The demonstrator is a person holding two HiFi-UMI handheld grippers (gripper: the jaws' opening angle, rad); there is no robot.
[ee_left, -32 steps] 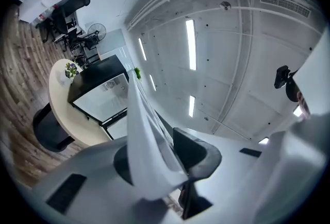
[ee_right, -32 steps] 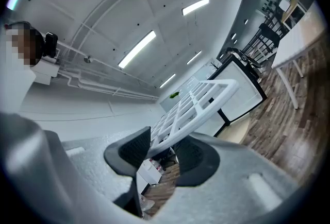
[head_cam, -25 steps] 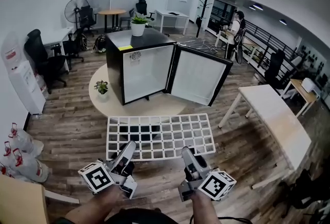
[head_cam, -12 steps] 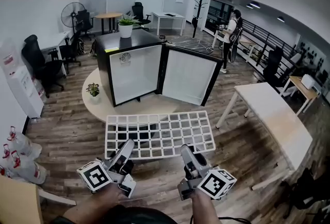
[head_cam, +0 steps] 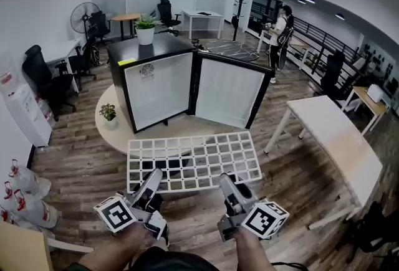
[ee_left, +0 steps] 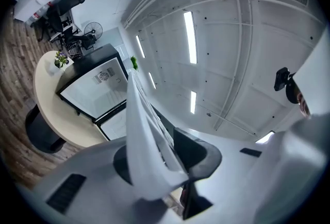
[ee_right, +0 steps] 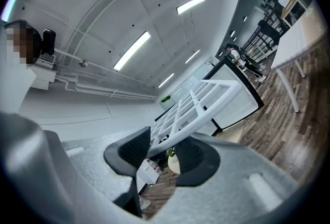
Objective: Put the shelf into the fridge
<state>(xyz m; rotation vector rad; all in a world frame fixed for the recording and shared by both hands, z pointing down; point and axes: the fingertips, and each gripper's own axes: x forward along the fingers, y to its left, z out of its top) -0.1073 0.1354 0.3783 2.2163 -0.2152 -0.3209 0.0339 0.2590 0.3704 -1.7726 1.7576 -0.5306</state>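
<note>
Both the left claw and right claw grip the white shelf by its near edge.

Ceiling strip lights give bright, even light; fisheye bends every frame's edges.

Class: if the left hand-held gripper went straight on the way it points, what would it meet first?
The left hand-held gripper grips the shelf, which would travel along. Beyond that, probably the open fridge on the round table; depth is unclear.
</note>
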